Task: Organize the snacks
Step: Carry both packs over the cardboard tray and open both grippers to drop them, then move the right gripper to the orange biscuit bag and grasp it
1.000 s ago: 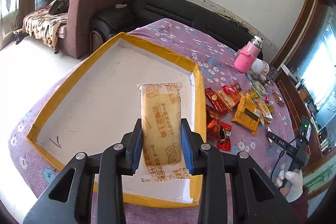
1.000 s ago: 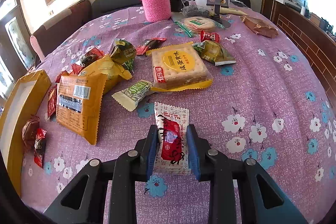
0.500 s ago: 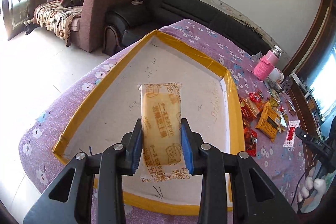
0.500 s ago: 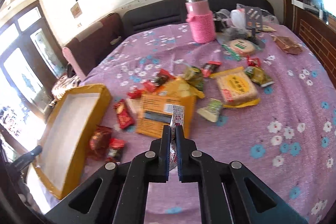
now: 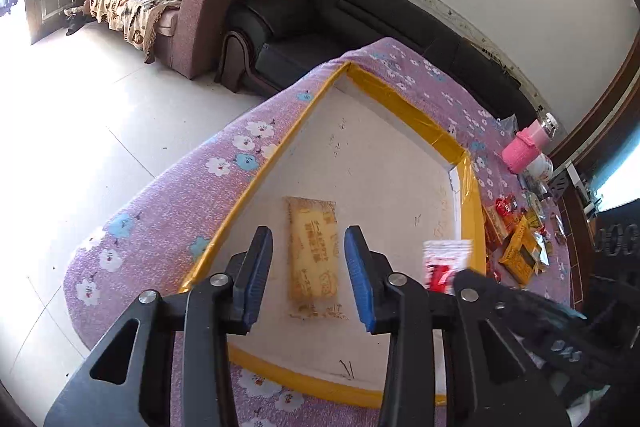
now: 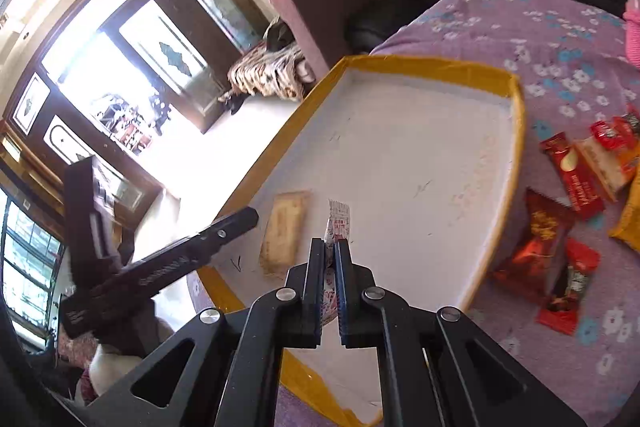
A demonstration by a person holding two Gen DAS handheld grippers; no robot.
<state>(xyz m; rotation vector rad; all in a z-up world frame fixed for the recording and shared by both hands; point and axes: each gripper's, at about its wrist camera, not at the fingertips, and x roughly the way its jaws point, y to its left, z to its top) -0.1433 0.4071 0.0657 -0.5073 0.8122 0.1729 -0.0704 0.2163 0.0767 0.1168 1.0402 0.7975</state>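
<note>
A shallow tray [image 5: 384,91] with a yellow rim and white floor lies on the purple flowered tablecloth. A tan cracker packet [image 5: 313,254] lies flat on the tray floor near its front left corner; it also shows in the right wrist view [image 6: 285,235]. My left gripper [image 5: 308,269] is open above the packet, jaws on either side and apart from it. My right gripper [image 6: 330,255] is shut on a white-and-red snack packet [image 6: 339,221], held edge-on over the tray beside the cracker packet. That packet also shows in the left wrist view [image 5: 445,263].
Several loose snacks [image 6: 568,187] lie on the cloth right of the tray, red and orange packets among them [image 5: 520,247]. A pink-sleeved flask [image 5: 526,147] stands at the far right. The table edge drops to the floor left of the tray. Sofas stand behind.
My left gripper opened and let the cracker packet drop onto the tray floor. My right gripper carried the white-and-red packet from the snack pile over to the tray, beside the left gripper.
</note>
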